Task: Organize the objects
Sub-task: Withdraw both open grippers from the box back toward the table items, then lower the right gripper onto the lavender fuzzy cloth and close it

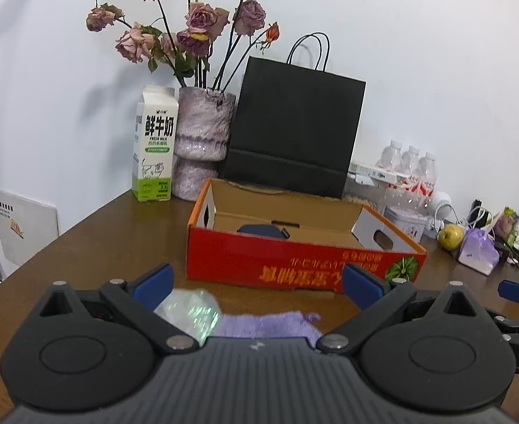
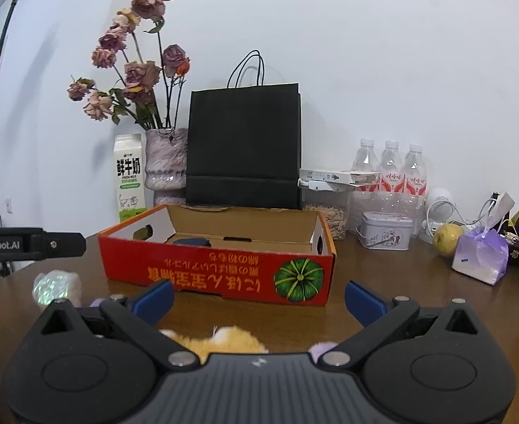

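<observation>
Red cardboard box (image 2: 220, 268) sits open on the brown desk (image 2: 401, 282), a dark item inside. Both hand-held grippers, left (image 1: 257, 284) and right (image 2: 259, 298), are spread wide and empty; a lilac cloth (image 1: 270, 325) and iridescent wrapper (image 1: 188, 312) lie near the left one, a yellow plush (image 2: 224, 342) under the right.

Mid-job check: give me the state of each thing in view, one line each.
Left gripper: open, nothing held.
Right gripper: open, nothing held.
Red box: open-topped, upright on the table, a dark item inside.
Black paper bag: upright behind the box.
Milk carton: upright, closed.
Roses: wilted, in the vase.
Purple cloth: lying flat before the left gripper.
</observation>
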`<state>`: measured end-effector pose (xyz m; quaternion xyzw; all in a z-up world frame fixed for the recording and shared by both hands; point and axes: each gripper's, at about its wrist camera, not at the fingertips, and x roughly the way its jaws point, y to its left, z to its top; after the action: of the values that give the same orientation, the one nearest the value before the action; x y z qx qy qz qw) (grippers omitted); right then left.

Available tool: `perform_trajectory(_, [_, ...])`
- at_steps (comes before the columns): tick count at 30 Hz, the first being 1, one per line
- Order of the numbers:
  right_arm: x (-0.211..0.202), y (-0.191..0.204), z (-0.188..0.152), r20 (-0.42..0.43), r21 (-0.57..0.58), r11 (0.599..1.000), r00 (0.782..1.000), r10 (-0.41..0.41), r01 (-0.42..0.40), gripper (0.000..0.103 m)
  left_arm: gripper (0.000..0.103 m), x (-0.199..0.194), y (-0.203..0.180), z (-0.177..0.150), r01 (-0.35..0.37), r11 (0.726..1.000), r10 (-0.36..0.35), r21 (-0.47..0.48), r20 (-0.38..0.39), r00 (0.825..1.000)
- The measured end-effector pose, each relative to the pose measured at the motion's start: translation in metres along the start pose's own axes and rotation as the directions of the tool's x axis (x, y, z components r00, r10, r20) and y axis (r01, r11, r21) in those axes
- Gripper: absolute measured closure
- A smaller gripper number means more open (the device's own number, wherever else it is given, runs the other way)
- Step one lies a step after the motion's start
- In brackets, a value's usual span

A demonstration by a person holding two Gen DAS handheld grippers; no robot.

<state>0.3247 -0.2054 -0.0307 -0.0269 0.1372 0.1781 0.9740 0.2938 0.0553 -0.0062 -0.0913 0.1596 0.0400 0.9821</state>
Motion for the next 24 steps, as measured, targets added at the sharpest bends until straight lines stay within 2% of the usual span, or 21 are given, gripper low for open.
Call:
perform_trajectory(12, [-0.029,0.001,-0.022,-0.018,0.009,1.0,1.0,-0.003,0.003,0.0,0.0,-0.035,0.014,-0.024,-0.023,1.0,0.023,0.017,0.007,1.0])
perform_trajectory(24, [-0.054,0.006,-0.035,-0.026,-0.03,1.0,1.0,0.004,-0.005,0.0,0.0,-0.05,0.016,-0.035,0.005,0.997,-0.003,0.071,-0.021,1.0])
